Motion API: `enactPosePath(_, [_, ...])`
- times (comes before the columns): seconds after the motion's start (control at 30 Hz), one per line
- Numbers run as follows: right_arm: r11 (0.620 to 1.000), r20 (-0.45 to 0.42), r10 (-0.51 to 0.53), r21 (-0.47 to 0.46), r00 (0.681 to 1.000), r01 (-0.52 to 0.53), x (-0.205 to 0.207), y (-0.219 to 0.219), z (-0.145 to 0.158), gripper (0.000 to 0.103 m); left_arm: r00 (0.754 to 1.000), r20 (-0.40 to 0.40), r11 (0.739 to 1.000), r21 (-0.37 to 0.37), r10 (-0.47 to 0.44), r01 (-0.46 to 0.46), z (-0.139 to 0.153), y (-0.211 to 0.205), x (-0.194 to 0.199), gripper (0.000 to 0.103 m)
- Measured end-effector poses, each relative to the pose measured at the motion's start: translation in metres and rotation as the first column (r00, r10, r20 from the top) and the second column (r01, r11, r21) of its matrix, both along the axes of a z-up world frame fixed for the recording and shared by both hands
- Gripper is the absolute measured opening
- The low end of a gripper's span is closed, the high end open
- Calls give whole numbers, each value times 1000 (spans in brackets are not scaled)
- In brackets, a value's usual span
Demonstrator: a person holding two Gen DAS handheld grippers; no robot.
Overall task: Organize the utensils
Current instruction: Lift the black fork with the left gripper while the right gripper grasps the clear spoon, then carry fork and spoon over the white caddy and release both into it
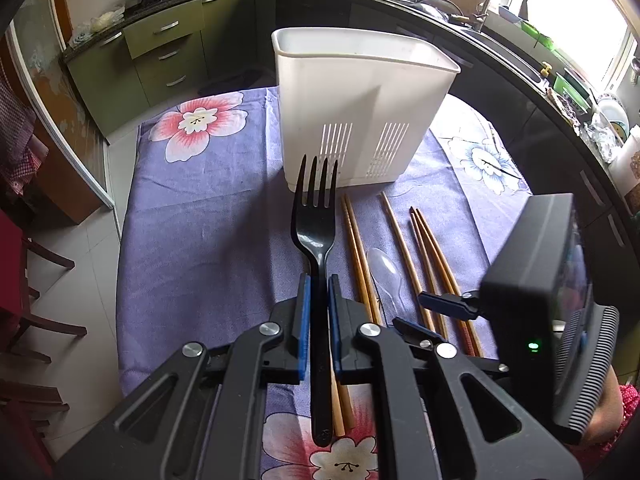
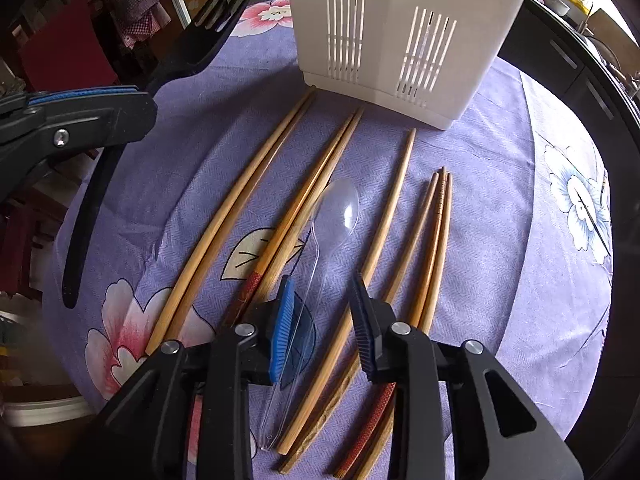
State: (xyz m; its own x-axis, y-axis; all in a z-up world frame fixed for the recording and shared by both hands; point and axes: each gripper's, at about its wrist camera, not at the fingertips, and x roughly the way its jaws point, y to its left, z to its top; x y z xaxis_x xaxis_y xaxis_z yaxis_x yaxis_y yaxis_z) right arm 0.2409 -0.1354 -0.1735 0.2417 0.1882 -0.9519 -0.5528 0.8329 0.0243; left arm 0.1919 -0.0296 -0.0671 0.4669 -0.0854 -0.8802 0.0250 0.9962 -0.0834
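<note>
The left gripper (image 1: 318, 300) is clamped on the black fork (image 1: 316, 216), held clear of the counter (image 1: 192, 240) in front of the white caddy (image 1: 360, 92). The fork looks light, stiff and smooth; grip mid-handle. The right gripper (image 2: 324, 320) stands released astride the clear spoon (image 2: 336, 208), flimsy and slippery, among chopsticks (image 2: 240, 200). Only the right wrist view shows the spoon's whole handle; only the left shows the caddy's open top.

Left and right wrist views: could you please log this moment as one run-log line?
left gripper: shut on black fork, lifted | right gripper: open, straddling clear spoon | white caddy: upright on table
</note>
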Motion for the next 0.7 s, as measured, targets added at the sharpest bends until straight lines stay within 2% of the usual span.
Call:
enactPosePath(0.17, [1000, -12, -14, -6, 1000, 14, 7, 8, -4, 25, 1000, 4, 1000, -5, 3, -3, 0, 6, -3, 9])
enactPosePath(0.27, [1000, -1, -18, -2, 1000, 18, 7, 9, -3, 12, 1000, 4, 1000, -6, 4, -4, 0, 8, -4, 9])
enactPosePath(0.47, [999, 23, -26, 38, 999, 25, 10, 3, 4, 9, 1000, 10, 1000, 0, 7, -7, 2, 9, -5, 9])
enactPosePath(0.6, [992, 70, -45, 124, 997, 36, 0, -19, 34, 9, 1000, 25, 1000, 2, 8, -8, 10, 9, -6, 9])
enactPosePath(0.7, [971, 129, -74, 233, 989, 42, -7, -39, 67, 9, 998, 58, 1000, -14, 14, -13, 24, 10, -8, 9])
